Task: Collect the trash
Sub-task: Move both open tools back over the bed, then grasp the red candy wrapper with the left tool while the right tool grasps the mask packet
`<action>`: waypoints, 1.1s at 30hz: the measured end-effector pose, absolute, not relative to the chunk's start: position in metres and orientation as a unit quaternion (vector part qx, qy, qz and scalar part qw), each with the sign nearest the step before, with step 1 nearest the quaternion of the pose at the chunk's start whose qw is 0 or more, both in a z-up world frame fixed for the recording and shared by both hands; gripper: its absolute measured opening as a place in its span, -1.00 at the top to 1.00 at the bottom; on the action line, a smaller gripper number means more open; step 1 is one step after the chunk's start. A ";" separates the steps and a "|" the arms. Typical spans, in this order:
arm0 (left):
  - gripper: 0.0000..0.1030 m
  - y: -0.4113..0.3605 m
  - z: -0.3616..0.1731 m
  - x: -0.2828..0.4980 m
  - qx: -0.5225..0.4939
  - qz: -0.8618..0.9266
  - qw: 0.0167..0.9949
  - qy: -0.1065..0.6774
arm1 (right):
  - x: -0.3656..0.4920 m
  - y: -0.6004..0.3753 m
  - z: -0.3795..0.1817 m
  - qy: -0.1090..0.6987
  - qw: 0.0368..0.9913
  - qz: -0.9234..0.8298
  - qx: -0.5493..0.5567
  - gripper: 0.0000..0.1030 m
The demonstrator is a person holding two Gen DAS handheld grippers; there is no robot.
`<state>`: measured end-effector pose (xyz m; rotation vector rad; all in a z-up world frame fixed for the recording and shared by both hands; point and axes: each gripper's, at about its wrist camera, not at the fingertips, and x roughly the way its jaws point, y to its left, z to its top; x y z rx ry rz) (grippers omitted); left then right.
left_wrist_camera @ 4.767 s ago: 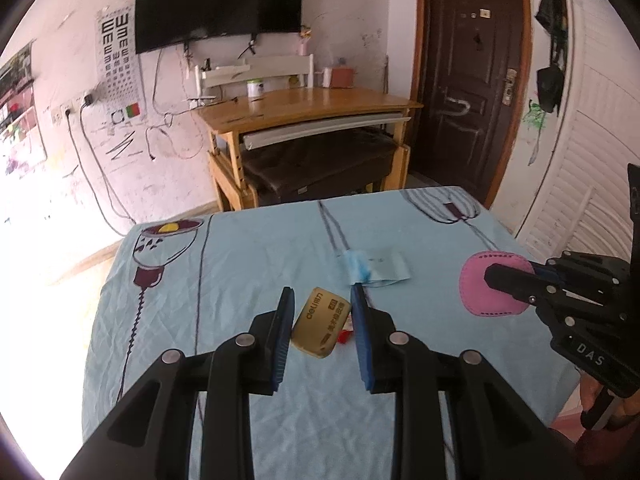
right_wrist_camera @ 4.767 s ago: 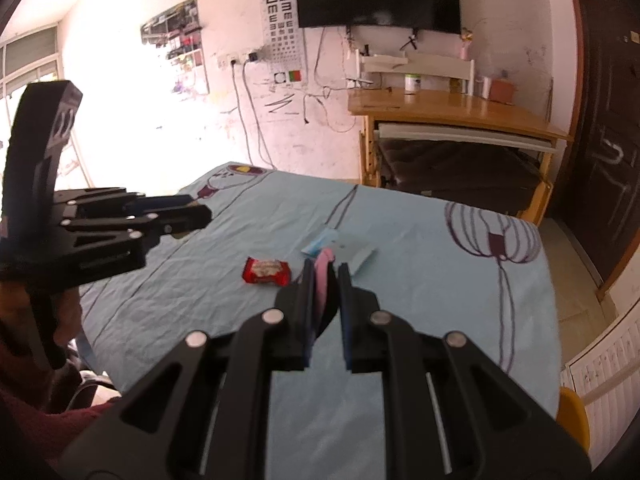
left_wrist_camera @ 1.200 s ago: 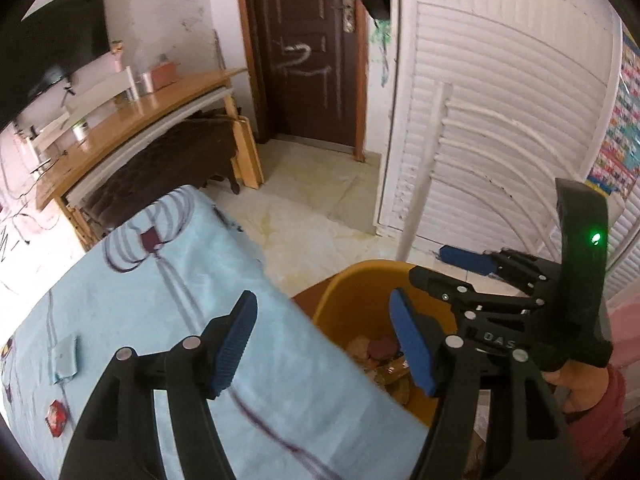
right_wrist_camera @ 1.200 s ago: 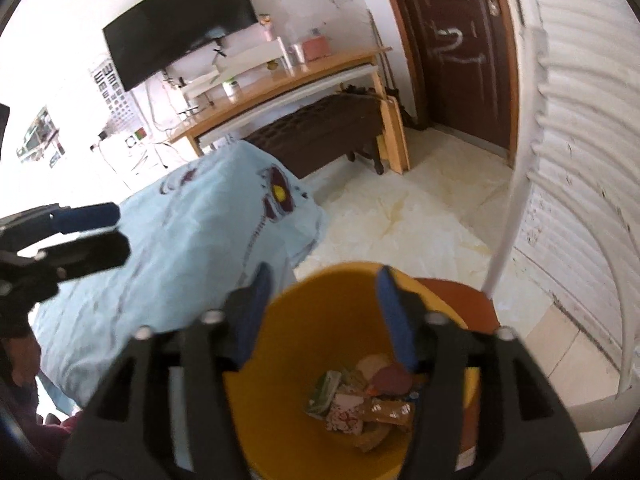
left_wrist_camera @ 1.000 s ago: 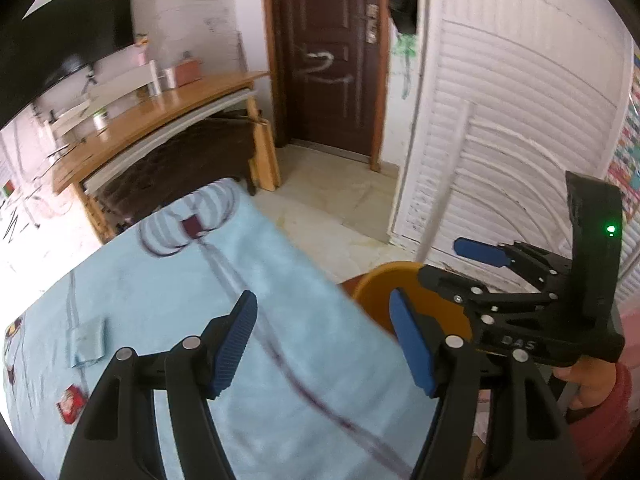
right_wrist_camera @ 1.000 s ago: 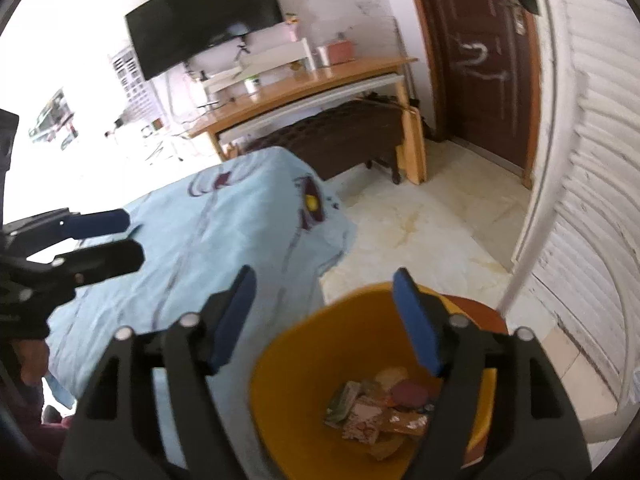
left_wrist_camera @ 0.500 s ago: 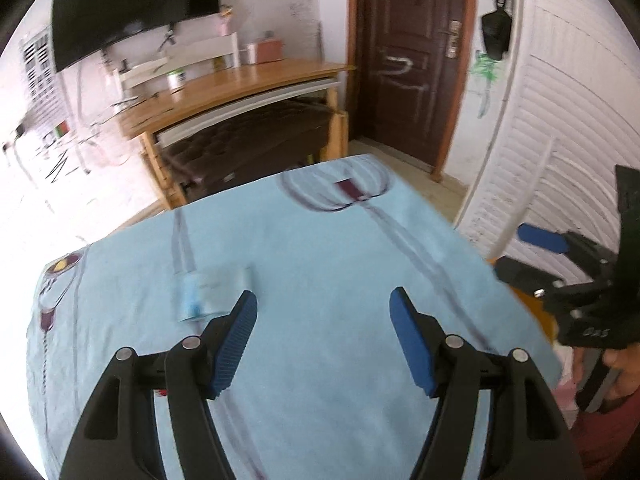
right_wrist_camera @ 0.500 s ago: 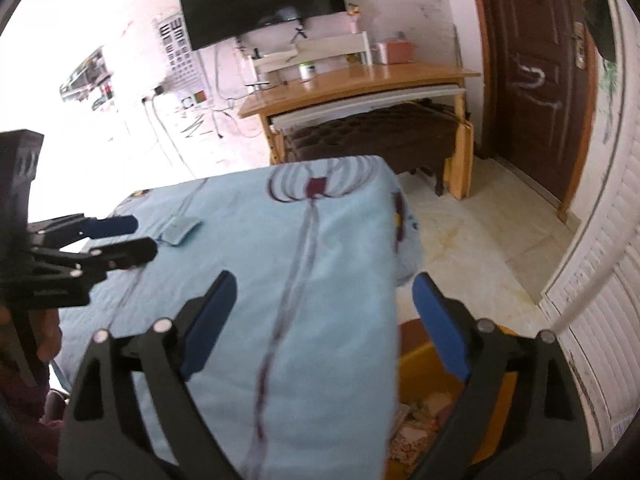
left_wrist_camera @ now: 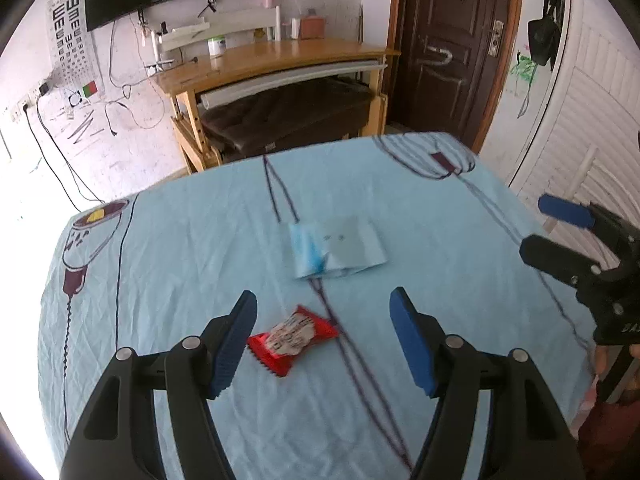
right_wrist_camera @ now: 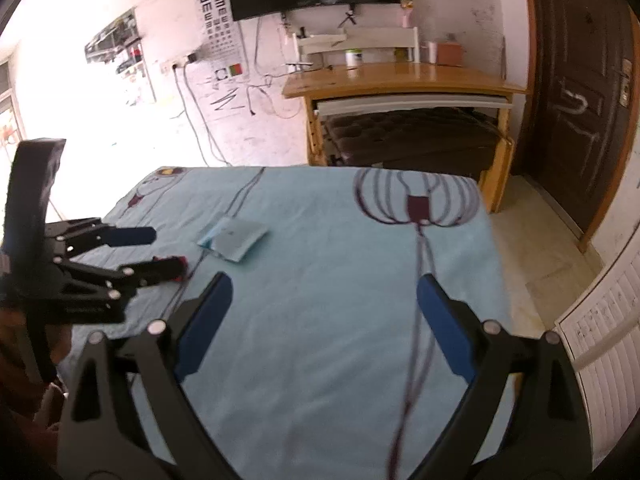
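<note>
A red snack wrapper lies on the light blue tablecloth, between and just beyond the tips of my open, empty left gripper. A pale blue packet lies flat farther out at the table's middle; it also shows in the right wrist view. My right gripper is open and empty above the table's right half; it shows at the right edge of the left wrist view. In the right wrist view the left gripper hides most of the red wrapper.
A wooden desk with a dark bench under it stands beyond the table. A dark door is at the back right, white louvred doors at the right. The tiled floor lies past the table's right edge.
Both grippers have swung from over the yellow bin back over the table. The bin has left both views. The red wrapper and blue packet now lie in front of the left gripper.
</note>
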<state>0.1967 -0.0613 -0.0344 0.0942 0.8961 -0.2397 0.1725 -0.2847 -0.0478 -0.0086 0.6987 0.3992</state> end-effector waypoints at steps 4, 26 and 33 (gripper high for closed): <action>-0.25 -0.053 -0.045 0.204 0.043 -0.121 0.887 0.444 | 0.179 -0.268 -0.048 0.346 0.917 0.200 -0.016 -0.75; 0.41 -0.040 -0.060 0.197 0.055 -0.143 0.886 0.437 | 0.202 -0.225 -0.058 0.371 0.902 0.217 -0.039 -0.76; 0.42 -0.010 -0.053 0.189 0.023 -0.127 0.894 0.430 | 0.204 -0.198 -0.060 0.378 0.893 0.236 -0.060 -0.77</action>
